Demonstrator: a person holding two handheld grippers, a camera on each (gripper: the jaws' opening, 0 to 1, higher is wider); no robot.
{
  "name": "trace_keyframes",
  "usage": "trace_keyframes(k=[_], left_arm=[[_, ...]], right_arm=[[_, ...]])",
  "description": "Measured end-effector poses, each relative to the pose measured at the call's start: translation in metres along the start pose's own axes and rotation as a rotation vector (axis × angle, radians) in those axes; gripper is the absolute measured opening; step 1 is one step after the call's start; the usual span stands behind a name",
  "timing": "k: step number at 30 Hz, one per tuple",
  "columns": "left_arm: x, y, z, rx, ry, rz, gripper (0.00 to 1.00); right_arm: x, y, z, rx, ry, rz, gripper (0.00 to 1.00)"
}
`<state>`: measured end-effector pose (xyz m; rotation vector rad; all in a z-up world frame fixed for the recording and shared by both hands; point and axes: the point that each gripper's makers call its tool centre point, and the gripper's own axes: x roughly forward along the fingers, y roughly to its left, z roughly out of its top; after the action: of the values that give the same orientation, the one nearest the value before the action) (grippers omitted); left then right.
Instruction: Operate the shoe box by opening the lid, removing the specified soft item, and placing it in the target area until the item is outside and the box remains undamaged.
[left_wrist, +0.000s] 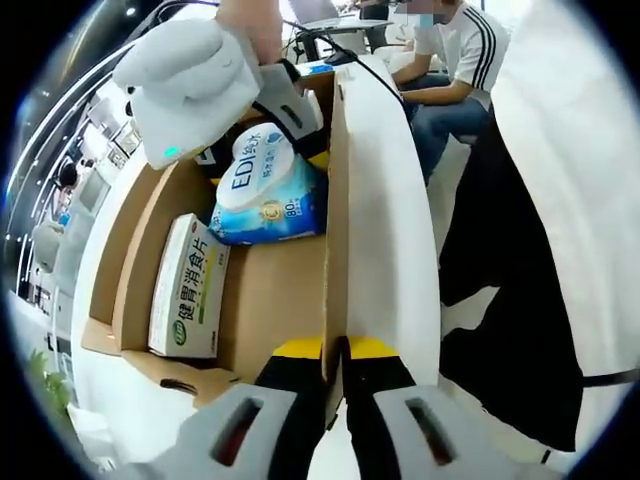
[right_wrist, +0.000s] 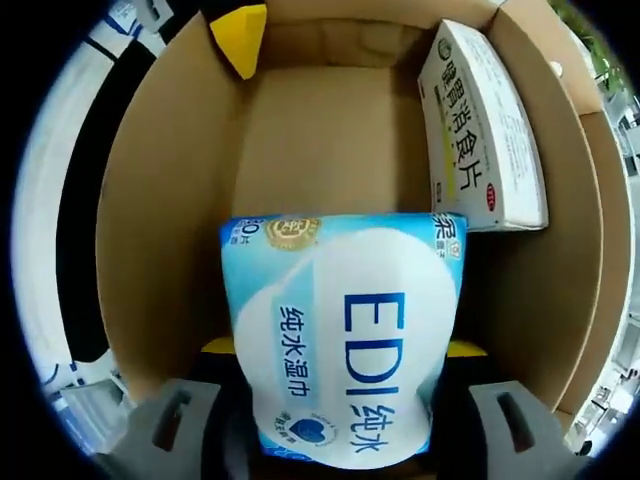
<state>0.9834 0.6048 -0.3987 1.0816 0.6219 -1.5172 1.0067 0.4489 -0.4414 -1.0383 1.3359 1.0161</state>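
- Left gripper view: your left gripper is closed on the upright white lid of the shoe box, its yellow-tipped jaws pinching the lid's edge so the box stays open.
- In the same view your right gripper reaches into the box from the far end and has the wet wipes pack between its jaws. The pack sits inside the box, near the far wall, with a white medicine carton lying beside it along the side wall.
- Right gripper view: your right gripper is clamped on the wet wipes pack, one jaw on each long side, and the pack is inside the cardboard walls. The medicine carton lies just beside its far corner.
- The pack looks soft and light, a glossy film wrapper that probably slips and bulges under pressure. Hold it across the middle of its width as you do now, firmly but without crushing.
- Lift straight up, I would judge, so the pack clears the cardboard without dragging on it, and keep your grip on the lid gentle, since thin card creases easily.
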Motion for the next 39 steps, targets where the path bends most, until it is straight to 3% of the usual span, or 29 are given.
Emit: trace_keyframes(k=[9, 11, 14, 16, 17, 21, 24, 32, 39], left_arm=[[0.0, 0.0, 0.0, 0.004, 0.001, -0.012, 0.04], [0.0, 0.0, 0.0, 0.0, 0.0, -0.015, 0.04], [0.0, -0.001, 0.0, 0.001, 0.004, -0.018, 0.04], [0.0, -0.002, 0.0, 0.009, -0.001, -0.009, 0.04], [0.0, -0.002, 0.0, 0.01, -0.005, -0.002, 0.04], [0.0, -0.001, 0.0, 0.006, -0.008, -0.002, 0.04], [0.0, -0.001, 0.001, 0.006, -0.018, -0.003, 0.04], [-0.001, -0.001, 0.001, 0.02, -0.017, -0.005, 0.03], [-0.001, 0.0, 0.001, 0.02, -0.019, -0.009, 0.03]], right_arm=[[0.0, -0.001, -0.001, 0.008, 0.042, 0.003, 0.69], [-0.006, 0.003, -0.005, 0.027, 0.154, -0.005, 0.67], [-0.001, 0.003, -0.001, 0.009, 0.107, -0.011, 0.65], [-0.006, 0.004, -0.003, 0.026, 0.075, -0.004, 0.63], [-0.005, 0.008, 0.0, 0.074, 0.039, -0.004, 0.63], [-0.013, 0.011, 0.001, 0.009, 0.032, -0.042, 0.62], [-0.016, 0.008, 0.002, 0.056, 0.009, -0.032, 0.62], [-0.033, 0.004, -0.001, 0.031, -0.012, -0.07, 0.62], [-0.044, 0.002, -0.005, 0.113, -0.032, -0.078, 0.62]])
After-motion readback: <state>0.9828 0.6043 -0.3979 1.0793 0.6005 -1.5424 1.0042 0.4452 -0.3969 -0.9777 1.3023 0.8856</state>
